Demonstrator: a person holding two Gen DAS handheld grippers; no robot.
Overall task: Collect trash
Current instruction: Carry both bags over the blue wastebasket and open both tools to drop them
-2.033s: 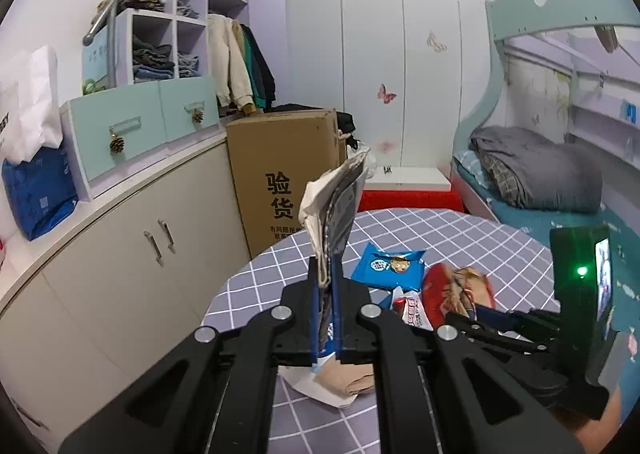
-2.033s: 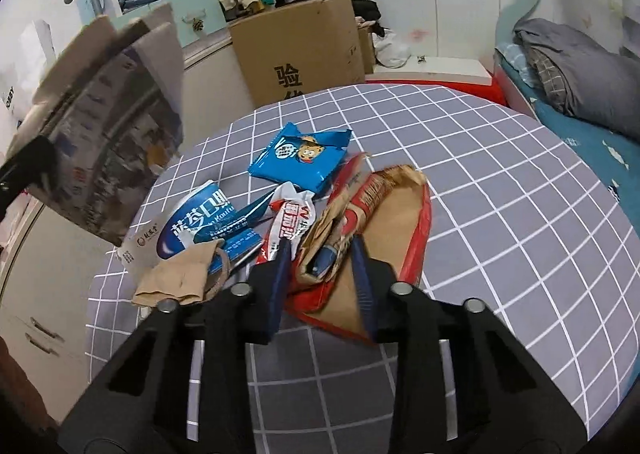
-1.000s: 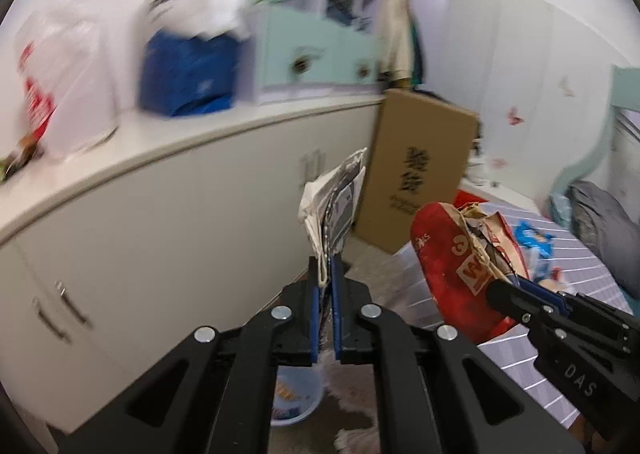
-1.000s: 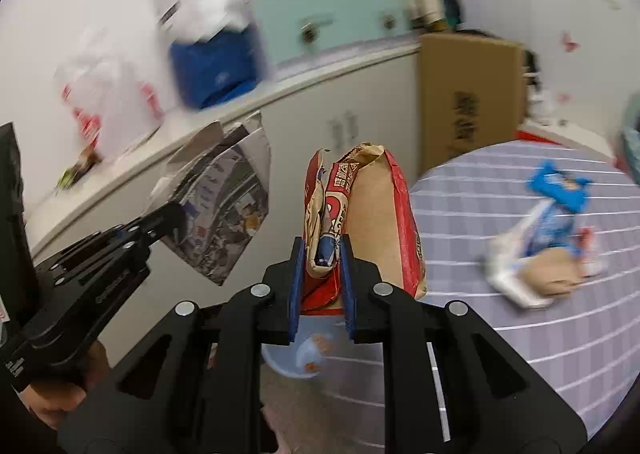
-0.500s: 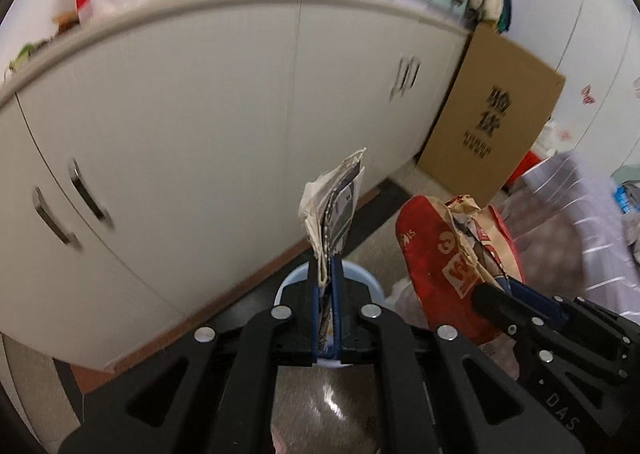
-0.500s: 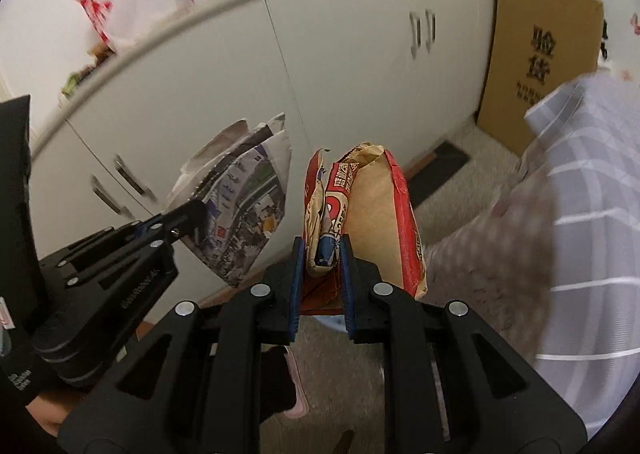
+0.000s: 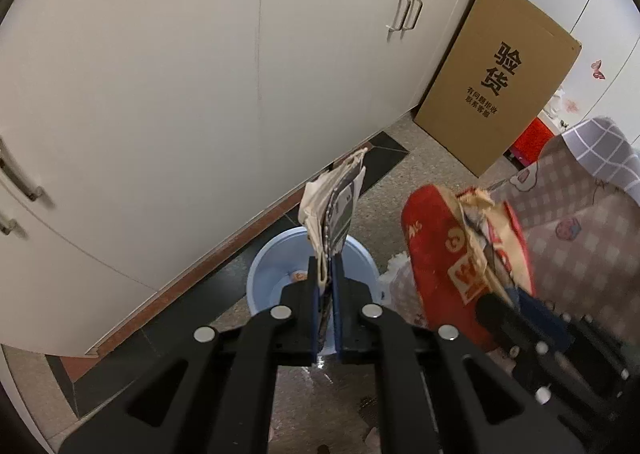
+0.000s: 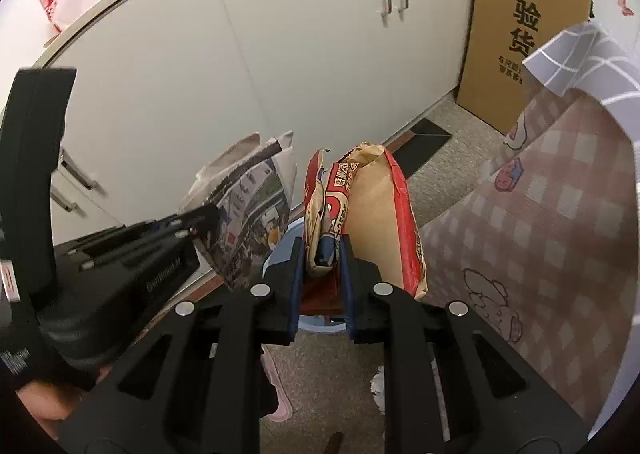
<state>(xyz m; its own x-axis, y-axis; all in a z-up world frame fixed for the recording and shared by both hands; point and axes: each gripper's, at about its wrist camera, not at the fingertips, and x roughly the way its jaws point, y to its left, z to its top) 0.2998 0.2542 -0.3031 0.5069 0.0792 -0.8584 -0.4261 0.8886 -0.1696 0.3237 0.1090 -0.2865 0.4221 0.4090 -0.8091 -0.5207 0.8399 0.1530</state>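
Note:
My left gripper [image 7: 325,274] is shut on a folded newspaper [image 7: 334,210] and holds it upright over a light blue bin [image 7: 276,274] on the floor. My right gripper [image 8: 320,254] is shut on a crumpled red and brown snack bag [image 8: 380,214], held beside the newspaper [image 8: 252,206]. The bag also shows in the left wrist view [image 7: 460,254], right of the bin. In the right wrist view the bin [image 8: 280,246] is mostly hidden behind the fingers. Something small lies inside the bin.
White cabinets [image 7: 200,74] run along the left and behind the bin. A tall cardboard box [image 7: 500,74] stands on the floor at the back right. The table's hanging checked cloth [image 8: 560,214] is close on the right. Speckled floor [image 7: 420,158] lies between.
Both grippers have swung away from the table and dropped toward the floor with their trash. The blue bin has come into view below them and is closer now.

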